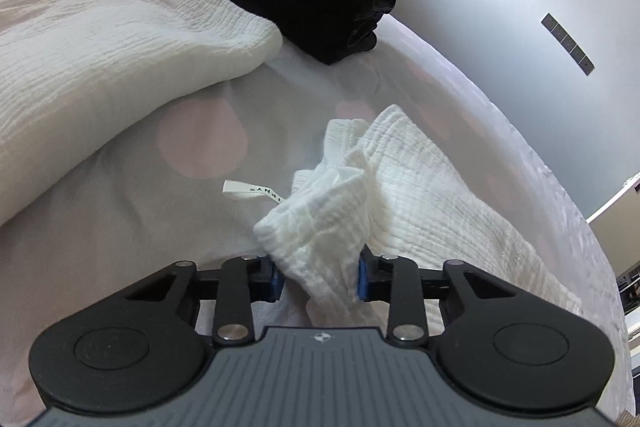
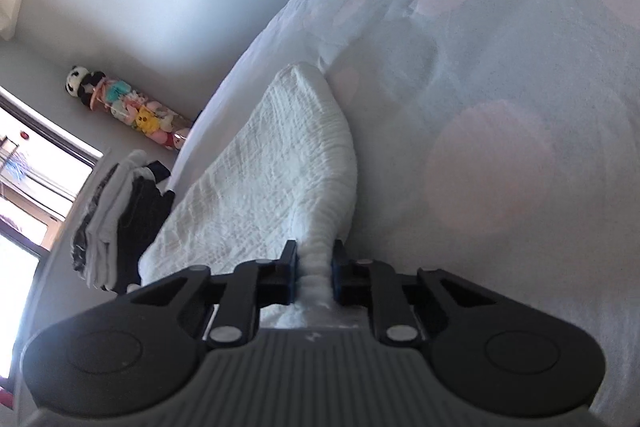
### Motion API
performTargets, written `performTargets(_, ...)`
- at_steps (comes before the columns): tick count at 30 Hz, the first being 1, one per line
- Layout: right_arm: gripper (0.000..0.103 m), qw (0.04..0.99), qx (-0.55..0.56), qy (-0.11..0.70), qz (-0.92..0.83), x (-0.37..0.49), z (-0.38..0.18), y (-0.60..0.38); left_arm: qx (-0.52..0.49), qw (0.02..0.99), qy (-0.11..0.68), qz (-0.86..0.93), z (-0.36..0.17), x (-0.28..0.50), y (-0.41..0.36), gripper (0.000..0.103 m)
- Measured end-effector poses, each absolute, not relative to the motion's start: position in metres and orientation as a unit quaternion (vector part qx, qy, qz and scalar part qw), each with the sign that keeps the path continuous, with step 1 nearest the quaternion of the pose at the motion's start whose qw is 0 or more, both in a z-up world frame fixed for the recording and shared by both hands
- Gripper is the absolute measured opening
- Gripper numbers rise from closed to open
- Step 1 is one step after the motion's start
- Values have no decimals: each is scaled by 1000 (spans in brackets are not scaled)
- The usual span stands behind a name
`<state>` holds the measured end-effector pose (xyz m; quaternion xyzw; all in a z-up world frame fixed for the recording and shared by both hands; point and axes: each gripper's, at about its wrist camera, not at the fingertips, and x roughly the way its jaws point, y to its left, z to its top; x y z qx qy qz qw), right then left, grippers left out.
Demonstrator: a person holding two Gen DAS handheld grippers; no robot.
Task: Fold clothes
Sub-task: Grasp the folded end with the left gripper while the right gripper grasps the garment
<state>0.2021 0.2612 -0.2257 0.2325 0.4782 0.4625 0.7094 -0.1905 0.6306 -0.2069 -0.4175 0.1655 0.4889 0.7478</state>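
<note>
Between claw (image 1: 320, 277) pads, garment (image 1: 320, 227) edge hidden

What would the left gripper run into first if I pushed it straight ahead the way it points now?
The left gripper is already closed on a bunched fold of the white garment, so it would push further into that cloth first. Beyond it lies the dotted bedsheet; depth is unclear.

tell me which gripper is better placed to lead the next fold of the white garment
Right, probably. The right gripper pinches a neat edge of the white garment; the left gripper holds a bunched wad by the label.
</note>
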Motion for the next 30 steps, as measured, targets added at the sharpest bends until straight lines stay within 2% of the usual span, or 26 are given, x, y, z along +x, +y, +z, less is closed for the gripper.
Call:
performTargets(7,14,699,301,446,471,194,-188,233,-410,752,170,488,-182,-190,617,34)
performTargets(14,14,709,300,463,440,169,-148,174,-451,738,199,460,-163,-214,579,33)
performTargets(24,14,745,204,510,379,127,-148,123,-455,711,261,468,-171,-234,535,34)
performTargets(30,16,760,134,530,351,126,-166,135,-451,687,305,481,-188,-228,538,42)
